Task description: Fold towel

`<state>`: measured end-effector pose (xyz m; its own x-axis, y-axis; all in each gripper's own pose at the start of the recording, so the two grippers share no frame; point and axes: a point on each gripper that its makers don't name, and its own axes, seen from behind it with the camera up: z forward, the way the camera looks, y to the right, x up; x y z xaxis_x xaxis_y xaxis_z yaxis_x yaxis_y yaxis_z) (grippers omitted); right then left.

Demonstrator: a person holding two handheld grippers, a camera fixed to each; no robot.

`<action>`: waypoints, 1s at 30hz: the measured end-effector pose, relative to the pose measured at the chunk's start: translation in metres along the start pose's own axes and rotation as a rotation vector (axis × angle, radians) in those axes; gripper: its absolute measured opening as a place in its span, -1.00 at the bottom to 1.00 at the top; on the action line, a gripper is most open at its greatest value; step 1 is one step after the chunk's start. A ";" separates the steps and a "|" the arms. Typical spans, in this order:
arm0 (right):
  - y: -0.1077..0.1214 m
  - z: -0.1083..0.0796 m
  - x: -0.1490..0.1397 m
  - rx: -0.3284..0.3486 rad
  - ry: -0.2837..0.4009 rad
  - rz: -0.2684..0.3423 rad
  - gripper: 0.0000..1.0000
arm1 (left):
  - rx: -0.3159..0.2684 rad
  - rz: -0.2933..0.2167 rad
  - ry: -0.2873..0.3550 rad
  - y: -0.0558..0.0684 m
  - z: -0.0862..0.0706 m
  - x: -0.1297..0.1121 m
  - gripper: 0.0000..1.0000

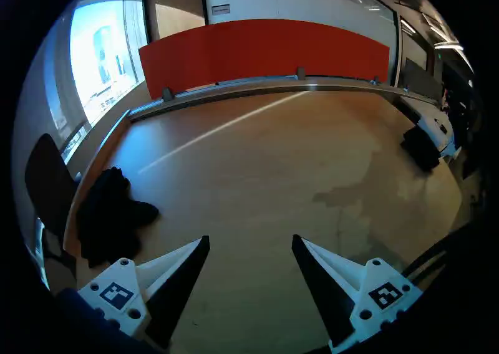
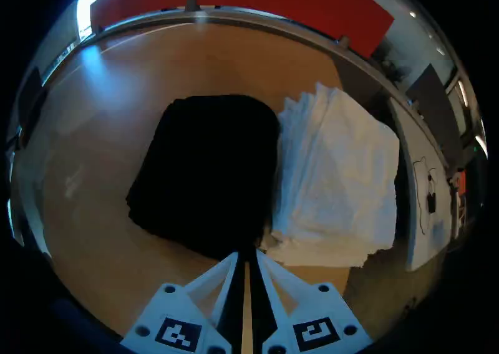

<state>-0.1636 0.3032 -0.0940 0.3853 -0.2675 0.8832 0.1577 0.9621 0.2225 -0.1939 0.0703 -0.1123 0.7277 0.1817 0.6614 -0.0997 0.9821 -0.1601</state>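
In the right gripper view a folded black towel (image 2: 206, 170) lies flat on the wooden table (image 2: 93, 167), side by side with a stack of folded white towels (image 2: 340, 179). My right gripper (image 2: 247, 257) is shut, and its tips meet at the black towel's near edge, where the two piles touch. Whether cloth is pinched between them is hidden. In the left gripper view my left gripper (image 1: 249, 245) hangs open above bare tabletop (image 1: 262, 167) with nothing between its fingers. A crumpled black towel (image 1: 109, 217) lies to its left near the table's edge.
An orange divider panel (image 1: 268, 48) runs along the table's far edge. A dark office chair (image 1: 47, 179) stands past the left edge, below a bright window (image 1: 100, 61). A small black object (image 1: 421, 147) sits at the table's right side. A white desk (image 2: 427, 192) adjoins beyond the white towels.
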 end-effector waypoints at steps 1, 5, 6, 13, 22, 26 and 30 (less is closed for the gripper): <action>0.000 0.000 0.000 -0.001 0.001 0.001 -0.91 | 0.000 -0.001 0.000 0.000 0.000 0.000 0.97; 0.001 -0.001 0.000 -0.007 0.007 0.009 -0.89 | -0.002 0.000 0.000 0.001 0.001 0.001 0.97; 0.001 -0.001 -0.001 -0.009 0.009 0.012 -0.87 | -0.002 0.000 0.001 0.001 0.001 0.001 0.97; 0.004 -0.006 -0.003 -0.027 0.023 0.040 -0.76 | -0.004 0.001 0.003 0.000 0.001 0.002 0.96; 0.009 -0.013 -0.009 -0.068 0.039 0.068 -0.32 | -0.004 -0.003 0.005 -0.002 0.001 0.002 0.97; 0.011 -0.017 -0.006 -0.091 0.073 0.101 0.51 | -0.008 -0.008 0.008 -0.001 0.001 0.003 0.97; 0.009 -0.023 0.001 -0.104 0.118 0.137 1.00 | -0.014 -0.006 0.015 0.000 0.002 0.006 0.97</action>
<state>-0.1406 0.3107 -0.1010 0.5128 -0.1450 0.8462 0.1869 0.9808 0.0548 -0.1908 0.0711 -0.1066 0.7381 0.1752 0.6516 -0.0861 0.9823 -0.1666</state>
